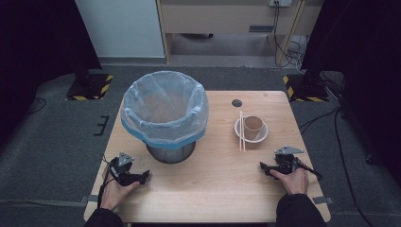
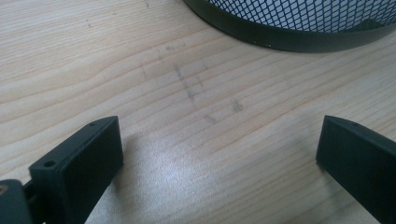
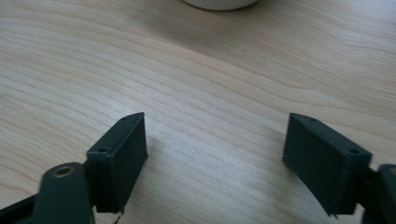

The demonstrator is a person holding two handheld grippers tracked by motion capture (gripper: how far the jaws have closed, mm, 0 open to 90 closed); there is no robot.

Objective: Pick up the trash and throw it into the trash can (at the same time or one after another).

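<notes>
**Both grippers parked open at the near edge, dishes lying far-left of the right one**

Forearms and hands are seen at the near edge of the wooden table [image 1: 213, 184]; the largest thing on it, a mesh bin [image 1: 165, 116] lined with a blue bag, is stood far of the left gripper [image 1: 142, 178], whose jaws are spread wide over bare wood; the bin's dark base [image 2: 289, 39] is cut off at the top of the left gripper view. The right gripper [image 1: 265, 168] is likewise held with jaws spread and nothing between them. A white bowl [image 1: 251, 130] is set far and slightly left of it, well apart, so the right hand is judged the nearer; a paper cup [image 1: 253, 126] is stood inside the bowl; chopsticks [image 1: 241, 131] are laid across its left rim, long axis running near to far. The bin's contents cannot be made out.
</notes>
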